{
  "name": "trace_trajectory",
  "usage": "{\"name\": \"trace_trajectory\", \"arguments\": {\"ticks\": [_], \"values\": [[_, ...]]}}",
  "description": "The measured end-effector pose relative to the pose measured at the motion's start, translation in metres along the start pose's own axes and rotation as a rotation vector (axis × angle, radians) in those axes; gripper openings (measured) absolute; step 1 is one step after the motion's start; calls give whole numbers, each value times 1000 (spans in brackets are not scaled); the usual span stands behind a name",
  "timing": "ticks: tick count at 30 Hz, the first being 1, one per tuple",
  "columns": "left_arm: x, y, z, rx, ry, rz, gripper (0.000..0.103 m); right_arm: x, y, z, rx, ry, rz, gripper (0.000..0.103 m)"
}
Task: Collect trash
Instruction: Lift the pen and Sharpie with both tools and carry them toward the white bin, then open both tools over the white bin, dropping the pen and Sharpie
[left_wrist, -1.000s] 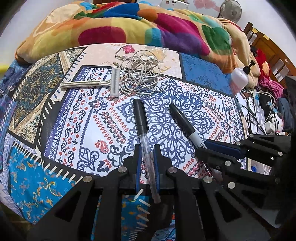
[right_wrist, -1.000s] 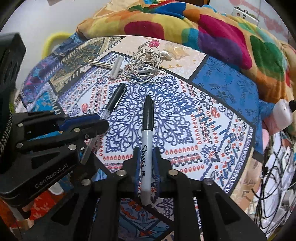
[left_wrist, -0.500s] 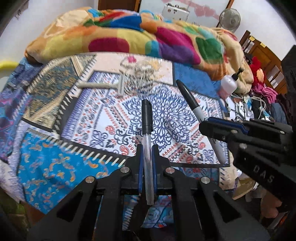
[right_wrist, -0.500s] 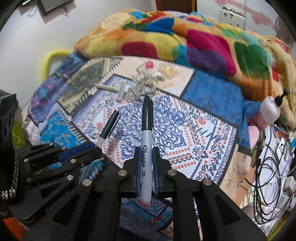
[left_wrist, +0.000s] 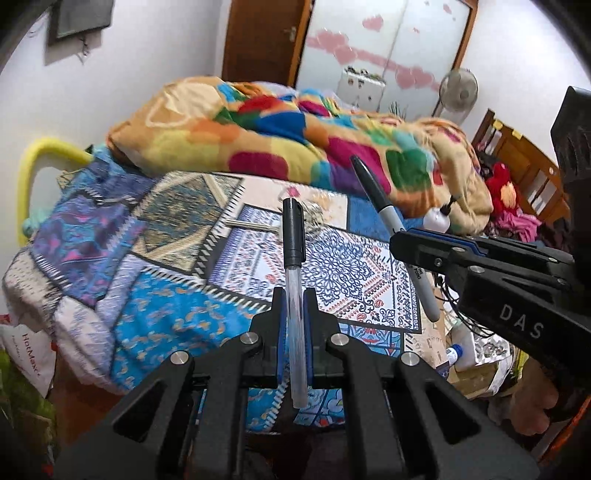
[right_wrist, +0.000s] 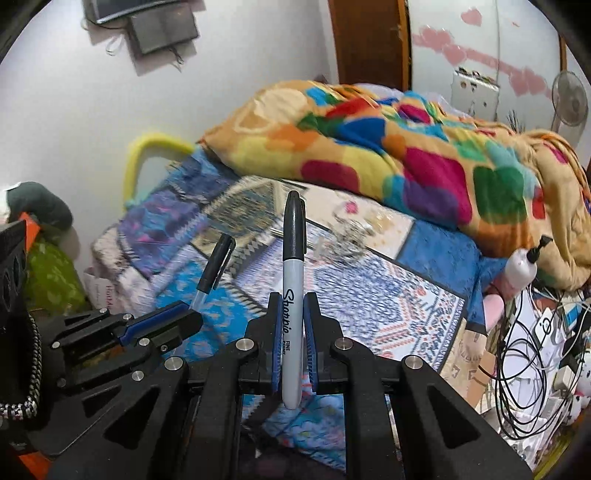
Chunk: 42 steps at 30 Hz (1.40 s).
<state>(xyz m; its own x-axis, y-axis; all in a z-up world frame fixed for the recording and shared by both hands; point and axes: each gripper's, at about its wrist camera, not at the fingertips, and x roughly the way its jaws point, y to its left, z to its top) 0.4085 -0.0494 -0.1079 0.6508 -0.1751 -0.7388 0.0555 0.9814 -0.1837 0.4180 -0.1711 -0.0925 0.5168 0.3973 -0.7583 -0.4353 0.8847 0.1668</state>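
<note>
My left gripper (left_wrist: 293, 295) is shut on a clear ballpoint pen (left_wrist: 294, 266) with a black cap, held upright above the patterned bed cover (left_wrist: 159, 317). In the right wrist view my right gripper (right_wrist: 291, 299) is shut on a grey Sharpie marker (right_wrist: 293, 280) with a black cap, also raised over the bed. Each gripper shows in the other's view: the right gripper (left_wrist: 402, 240) with the marker (left_wrist: 384, 210) at the right, the left gripper (right_wrist: 188, 314) with the pen (right_wrist: 214, 266) at the left. A tangle of white cable (right_wrist: 347, 243) and a pale flat bar (left_wrist: 251, 223) lie on the bed beyond.
A colourful blanket (left_wrist: 295, 136) is heaped at the back of the bed. A white pump bottle (right_wrist: 522, 267) stands at the bed's right edge, above a floor pile of cables (right_wrist: 528, 350) and boxes. A plastic bag (left_wrist: 29, 350) hangs at the lower left. A fan (left_wrist: 458, 88) stands behind.
Both grippers have risen and pulled back from the bed, carrying the pen and the marker. The bed cover now looks smaller and farther, and the walls and door have come into view.
</note>
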Motion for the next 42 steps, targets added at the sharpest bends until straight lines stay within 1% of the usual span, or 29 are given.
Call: {"name": "trace_trajectory", "arguments": {"ticks": [7,14,21,26,30,34,37,42], "values": [[-63,32,-20,-63,-73,43,7,-31,52,-3,-58,-42,59,11],[-120,73,-52,-121,-121,118,7,-46,112,-17,-135,-61,124,11],[-167,123,-95,-215,-142,199,7,-43,170,-37,-213,-27,202,11],[-191,162,-131,-299,-132,272,7,-33,210,-51,-277,10,249,11],[-197,192,-158,-364,-104,306,7,-18,240,-63,-326,59,281,10],[-195,217,-185,-415,-61,340,7,3,265,-77,-369,125,305,10],[-182,234,-205,-456,-11,353,7,24,282,-90,-395,193,319,10],[-156,258,-234,-523,74,349,7,70,300,-110,-412,344,342,10]]}}
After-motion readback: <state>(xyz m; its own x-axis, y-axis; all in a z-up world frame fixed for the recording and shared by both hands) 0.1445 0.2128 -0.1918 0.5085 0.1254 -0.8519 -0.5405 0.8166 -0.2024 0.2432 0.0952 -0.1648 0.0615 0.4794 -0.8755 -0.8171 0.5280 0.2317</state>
